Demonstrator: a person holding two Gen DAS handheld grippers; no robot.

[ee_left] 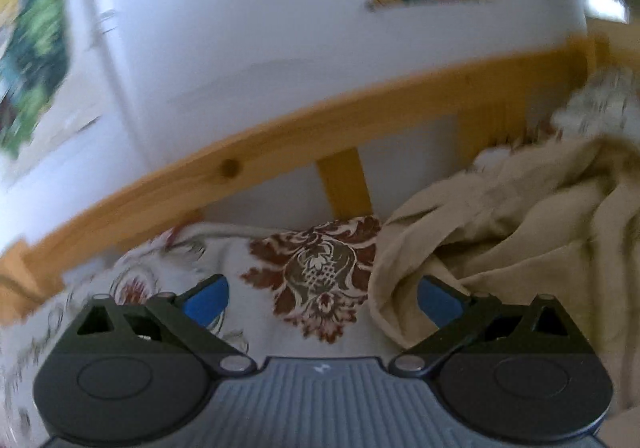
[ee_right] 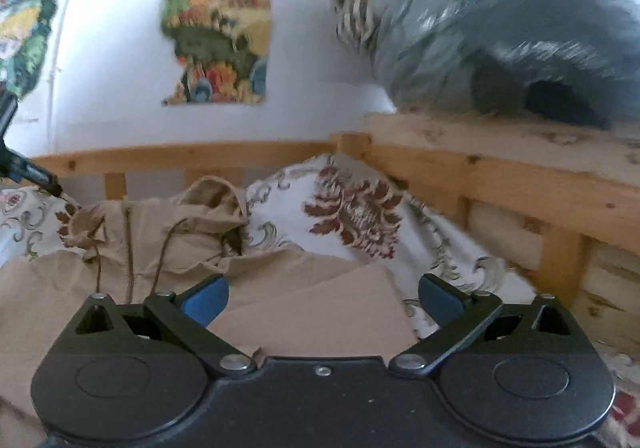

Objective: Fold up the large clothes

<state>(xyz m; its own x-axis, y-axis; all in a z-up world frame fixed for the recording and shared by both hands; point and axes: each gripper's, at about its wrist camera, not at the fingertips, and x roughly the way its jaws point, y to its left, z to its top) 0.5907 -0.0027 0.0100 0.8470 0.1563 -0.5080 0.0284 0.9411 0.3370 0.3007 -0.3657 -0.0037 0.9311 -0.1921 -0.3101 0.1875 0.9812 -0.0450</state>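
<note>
The beige hooded garment lay rumpled on the floral bedspread, its hood toward the wooden bed rail and a flat folded edge just ahead of the right gripper. Bare bedspread remained between garment and rail. Both tongs gaped wide, gripping nothing. The left gripper hovered at the garment's crumpled edge.

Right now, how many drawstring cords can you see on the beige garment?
3: all hang down the garment left of its collar, at left, middle and right. Folds may hide more.
</note>
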